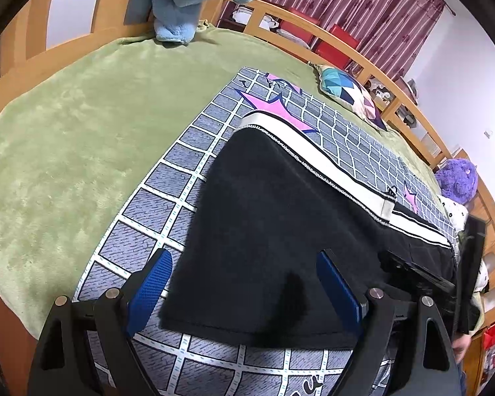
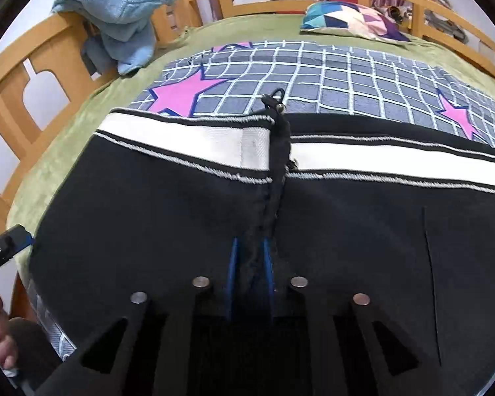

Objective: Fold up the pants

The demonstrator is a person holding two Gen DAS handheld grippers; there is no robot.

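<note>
Black pants (image 1: 274, 231) with a white side stripe (image 1: 313, 151) lie flat on a grey grid mat (image 1: 168, 178) on the bed. My left gripper (image 1: 244, 283) is open, its blue pads (image 1: 150, 283) on either side of the near hem end, just above the cloth. In the right wrist view the pants (image 2: 148, 214) fill the foreground, with a raised fold edge (image 2: 277, 178) down the middle. My right gripper (image 2: 250, 257) is shut on that black fold edge. The right gripper also shows in the left wrist view (image 1: 422, 280).
A green blanket (image 1: 66, 132) covers the bed inside a wooden rail (image 1: 392, 79). A blue plush towel (image 2: 122, 10) hangs on the headboard. A patterned pillow (image 2: 353, 19) lies at the far edge; a purple plush toy (image 1: 457, 180) sits at the right.
</note>
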